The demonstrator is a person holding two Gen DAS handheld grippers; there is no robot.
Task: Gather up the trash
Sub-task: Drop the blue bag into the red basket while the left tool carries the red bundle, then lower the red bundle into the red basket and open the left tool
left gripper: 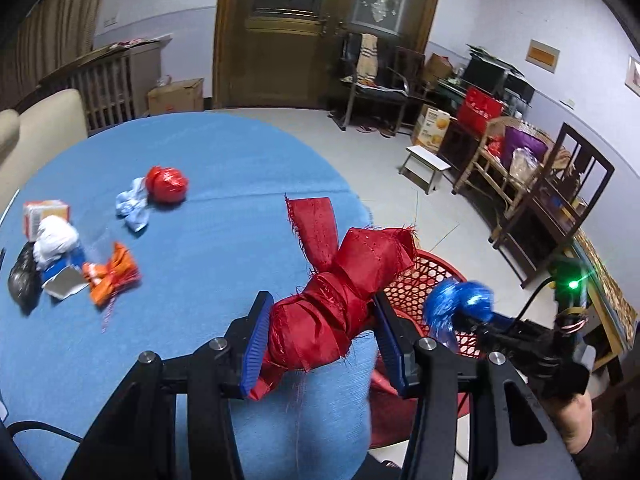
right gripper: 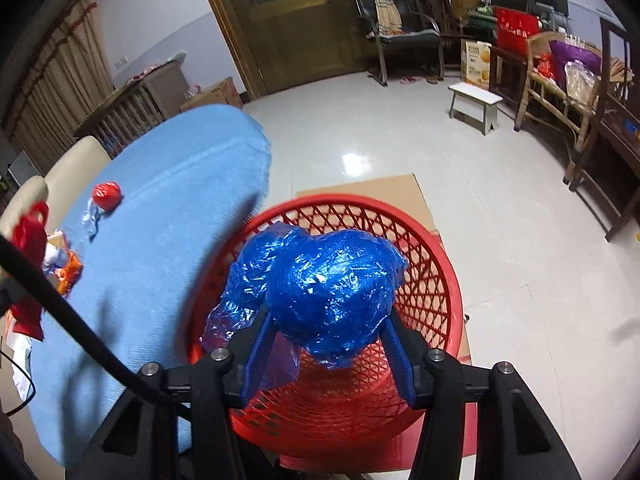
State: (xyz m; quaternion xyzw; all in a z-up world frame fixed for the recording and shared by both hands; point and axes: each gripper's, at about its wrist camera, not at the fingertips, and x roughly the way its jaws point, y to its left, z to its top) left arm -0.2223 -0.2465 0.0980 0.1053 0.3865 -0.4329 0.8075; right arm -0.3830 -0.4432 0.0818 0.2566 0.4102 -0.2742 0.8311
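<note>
The left gripper [left gripper: 320, 336] clamps a knotted red fabric bundle [left gripper: 340, 292] at the blue-clothed table's [left gripper: 200, 200] edge; the right gripper [right gripper: 326, 344] cradles a crumpled blue plastic wad [right gripper: 320, 284] (grip unclear) above the red lattice basket [right gripper: 424, 264].

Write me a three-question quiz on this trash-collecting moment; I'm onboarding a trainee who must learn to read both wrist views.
1. True or false: the left gripper carries a knotted red cloth bundle.
2. Multiple choice: the blue plastic wad at the right gripper hangs over A) the blue table, B) the red mesh basket, C) the white stool.
3. Fill in: on the table, the red crumpled ball lies beside a light ____ wad.

Key: 1 true; 2 B; 3 blue.
</note>
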